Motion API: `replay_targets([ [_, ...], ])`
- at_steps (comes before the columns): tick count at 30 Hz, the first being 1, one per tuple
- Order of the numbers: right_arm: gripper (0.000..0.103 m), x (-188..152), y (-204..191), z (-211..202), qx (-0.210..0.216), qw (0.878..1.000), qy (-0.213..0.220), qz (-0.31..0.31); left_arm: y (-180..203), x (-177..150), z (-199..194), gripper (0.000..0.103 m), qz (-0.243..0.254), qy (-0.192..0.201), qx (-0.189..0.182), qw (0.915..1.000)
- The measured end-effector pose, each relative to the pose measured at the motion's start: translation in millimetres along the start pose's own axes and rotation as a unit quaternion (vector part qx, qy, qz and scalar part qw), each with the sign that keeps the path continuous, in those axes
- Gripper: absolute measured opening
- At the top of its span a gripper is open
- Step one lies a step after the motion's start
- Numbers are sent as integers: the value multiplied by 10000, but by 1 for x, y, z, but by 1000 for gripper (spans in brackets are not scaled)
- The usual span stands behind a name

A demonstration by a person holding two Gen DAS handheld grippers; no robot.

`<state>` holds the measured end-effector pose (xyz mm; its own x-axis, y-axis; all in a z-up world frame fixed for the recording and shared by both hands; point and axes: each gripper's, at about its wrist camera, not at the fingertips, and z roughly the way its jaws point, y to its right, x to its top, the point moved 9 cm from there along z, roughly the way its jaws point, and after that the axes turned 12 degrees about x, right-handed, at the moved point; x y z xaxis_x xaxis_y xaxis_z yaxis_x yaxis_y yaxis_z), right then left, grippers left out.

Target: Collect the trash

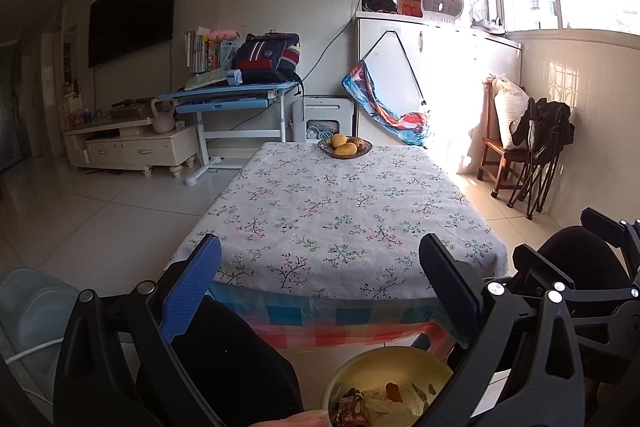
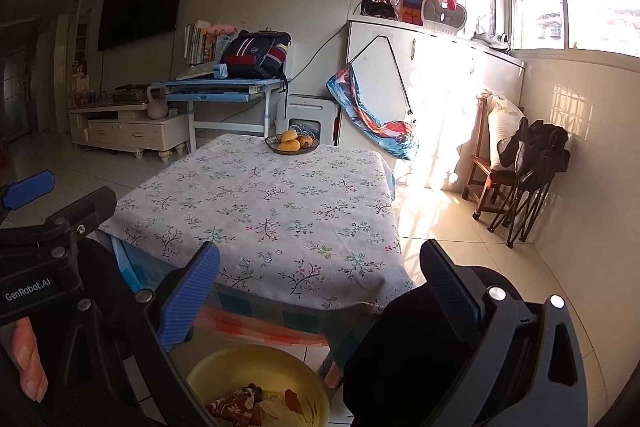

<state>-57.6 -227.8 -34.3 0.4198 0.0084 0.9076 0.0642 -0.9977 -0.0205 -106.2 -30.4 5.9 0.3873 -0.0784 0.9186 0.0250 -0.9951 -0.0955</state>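
Observation:
A yellow bin (image 1: 384, 379) on the floor holds wrappers and scraps (image 1: 372, 403); it also shows in the right wrist view (image 2: 256, 375), with the trash (image 2: 256, 405) inside. My left gripper (image 1: 320, 291) is open and empty, held above the bin before the table's near edge. My right gripper (image 2: 320, 291) is open and empty, also above the bin. The left gripper shows at the left of the right wrist view (image 2: 28, 189). The table with the floral cloth (image 1: 340, 211) carries only a fruit bowl (image 1: 345, 147).
The fruit bowl (image 2: 292, 143) stands at the table's far edge. A wooden chair with a folded black chair (image 1: 528, 143) stands right, by the wall. A blue desk with a backpack (image 1: 248, 83) and a TV stand (image 1: 132, 143) are at the back left.

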Motion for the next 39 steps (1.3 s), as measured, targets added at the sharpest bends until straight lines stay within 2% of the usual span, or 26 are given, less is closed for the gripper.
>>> replay_targets([
  [39,96,-7,-4,8,81,9997,-211,-75,-1,-4,3,96,11,-62,84,9999],
])
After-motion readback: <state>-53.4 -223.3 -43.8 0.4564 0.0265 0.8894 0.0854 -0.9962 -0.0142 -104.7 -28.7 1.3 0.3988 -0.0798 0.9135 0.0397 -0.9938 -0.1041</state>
